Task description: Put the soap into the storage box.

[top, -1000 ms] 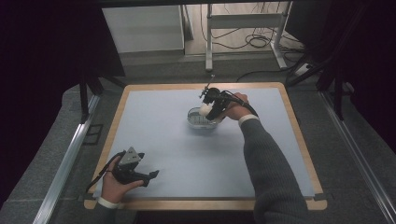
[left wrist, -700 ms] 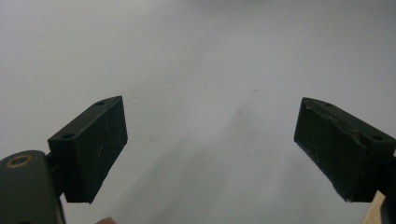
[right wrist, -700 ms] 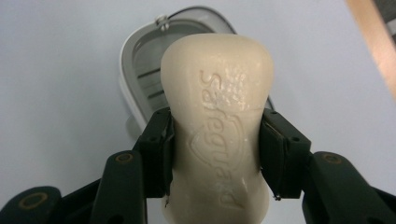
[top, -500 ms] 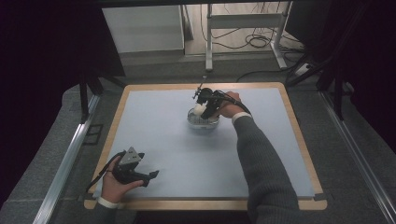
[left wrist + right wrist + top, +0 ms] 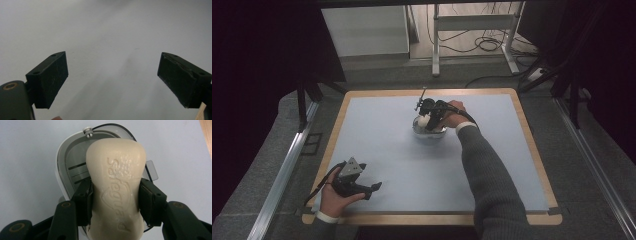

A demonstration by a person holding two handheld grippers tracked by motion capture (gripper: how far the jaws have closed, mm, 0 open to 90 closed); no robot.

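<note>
The right gripper (image 5: 115, 195) pinches a cream soap bar (image 5: 116, 180) by its waist, both black pads pressed against its sides. The bar is smooth, rounded and stamped with raised lettering. It hangs just over a white oval soap dish (image 5: 67, 167) with a slotted grey insert; whether it touches the dish is hard to tell. A second ago the bar sat farther right of the dish. The left gripper (image 5: 112, 75), jaws spread wide, rests over the pale blue mat (image 5: 387, 145) near the table's front edge.

Lab: framed test table (image 5: 532, 150), floor cables (image 5: 484, 45), dark surround.
</note>
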